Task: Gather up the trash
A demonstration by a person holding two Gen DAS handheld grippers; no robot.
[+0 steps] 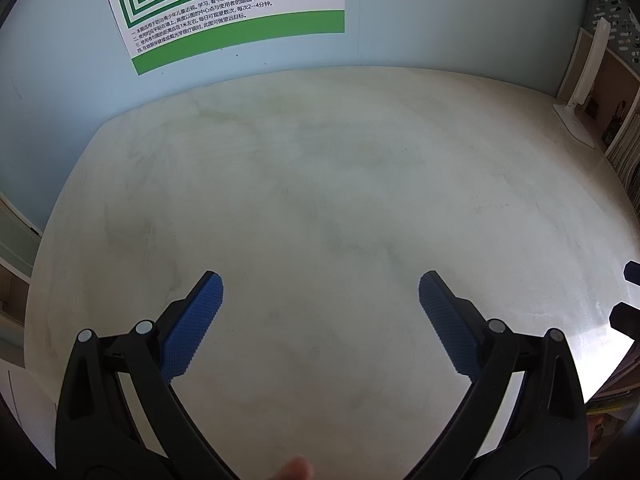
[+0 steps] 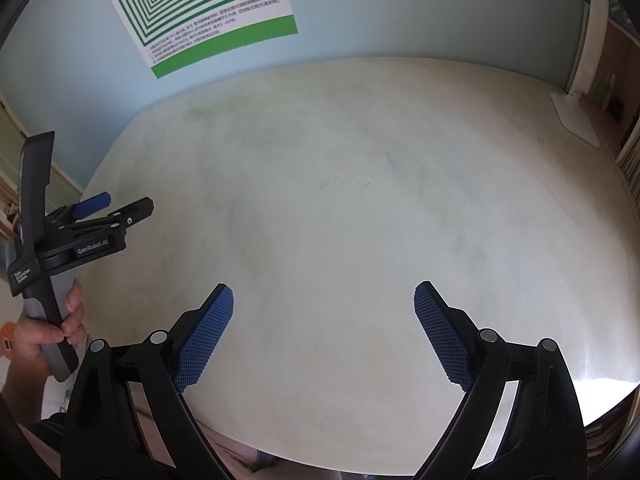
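Left gripper (image 1: pixel 320 292) and right gripper (image 2: pixel 324 300), both spread wide and empty above the desk (image 1: pixel 320 180); no trash visible: scan before reaching.

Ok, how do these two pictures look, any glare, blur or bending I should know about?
Left wrist view: sharp overall, bright glare on the pale round tabletop at right, a blurred fingertip at the bottom edge, and fisheye bending of the green-and-white wall poster. Right wrist view: even soft light, a faint sheen at the tabletop's right rim, straight edges bowed, dark vignette in the corners.
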